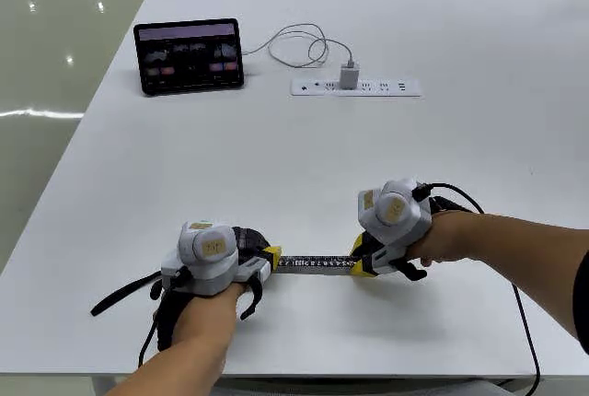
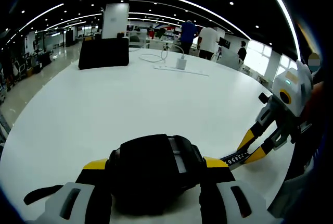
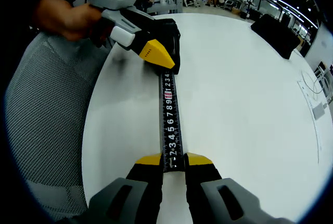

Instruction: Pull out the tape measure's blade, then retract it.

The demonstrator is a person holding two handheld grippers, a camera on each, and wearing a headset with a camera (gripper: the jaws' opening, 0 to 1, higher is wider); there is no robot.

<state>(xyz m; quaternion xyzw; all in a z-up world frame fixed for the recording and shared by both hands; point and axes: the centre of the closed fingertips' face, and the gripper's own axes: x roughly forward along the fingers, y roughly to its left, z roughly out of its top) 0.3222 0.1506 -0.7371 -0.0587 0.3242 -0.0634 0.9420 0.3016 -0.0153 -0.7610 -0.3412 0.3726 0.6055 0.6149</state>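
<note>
the left gripper (image 1: 260, 265) was clamped around the black tape measure case (image 2: 153, 177) near the front edge of the white table (image 1: 368, 157); the right gripper (image 3: 174, 160) pinched the blade (image 3: 167, 112) tip, a short length showing between them. the pull needed to run straight and level away from the case, with the left grip firm against sliding.

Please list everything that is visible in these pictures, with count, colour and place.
table: one, white, under everything.
tape measure case: one, black, near table edge.
blade: one, black, white numerals, pulled out along table.
tablet: one, black, far left.
power strip: one, white, far centre.
charger: one, white, plugged into strip.
left tool: one, grey, yellow tips, shut on tape measure case.
right tool: one, grey, yellow tips, shut on blade's end.
hands: two, holding the tools.
</note>
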